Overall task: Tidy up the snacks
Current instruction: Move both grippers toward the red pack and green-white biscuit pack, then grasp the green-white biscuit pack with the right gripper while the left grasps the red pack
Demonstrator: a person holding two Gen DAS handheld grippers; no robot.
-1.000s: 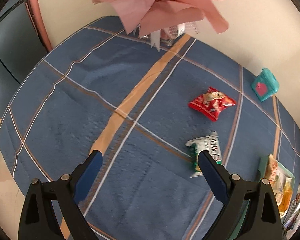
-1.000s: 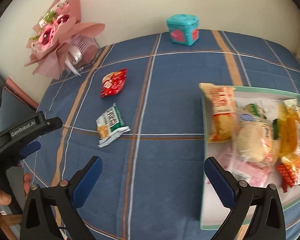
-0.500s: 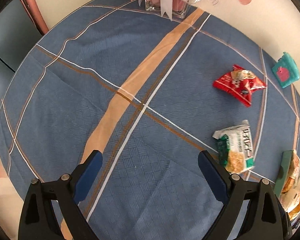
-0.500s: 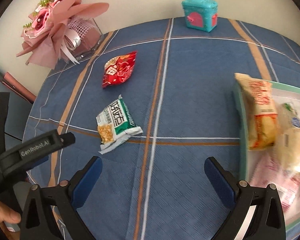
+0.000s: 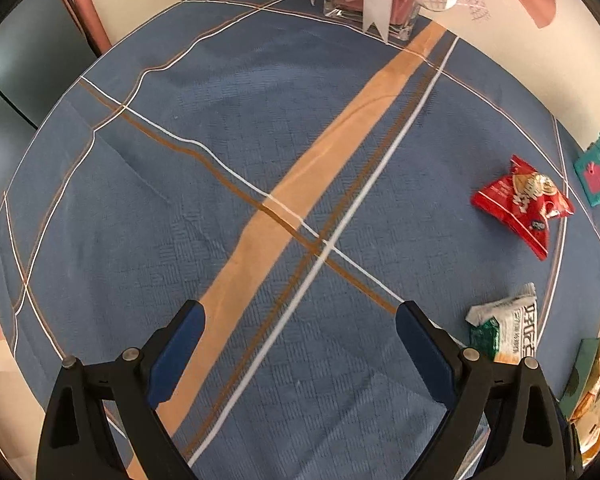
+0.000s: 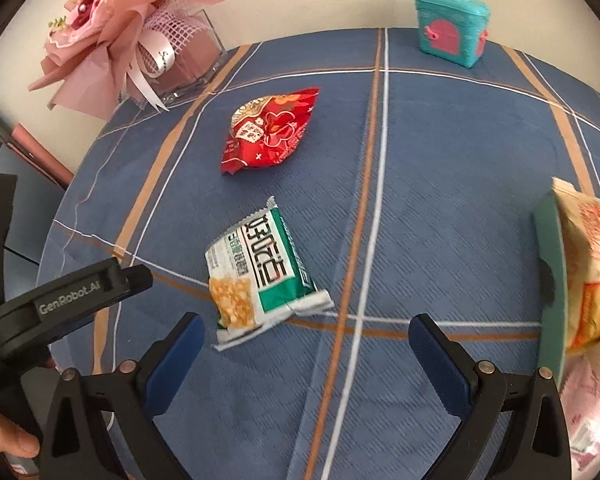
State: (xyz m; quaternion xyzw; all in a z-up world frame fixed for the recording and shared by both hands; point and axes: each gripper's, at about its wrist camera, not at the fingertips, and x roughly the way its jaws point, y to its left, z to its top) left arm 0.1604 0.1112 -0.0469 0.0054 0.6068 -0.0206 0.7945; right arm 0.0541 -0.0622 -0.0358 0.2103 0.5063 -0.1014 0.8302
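Both grippers spread wide — nothing held.

Right gripper (image 6: 304, 344) over blue plaid tablecloth (image 6: 440, 152), green-and-white crinkled snack packet (image 6: 260, 272) at 11 o'clock, glossy red snack bag (image 6: 270, 130) beyond; left gripper (image 5: 298, 338) likewise apart — packets at 3 o'clock.

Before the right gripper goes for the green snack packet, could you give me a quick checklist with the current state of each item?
1. Right gripper open and empty: ok.
2. Green snack packet lying free on the tablecloth, nothing on it: ok.
3. Packet between the fingers: not ok, it lies ahead, nearer the left finger.
4. Left gripper open, over bare cloth, apart from the packet: ok.
5. Red snack packet clear of the green one: ok.
6. Room left in the tray: cannot tell, mostly out of view.
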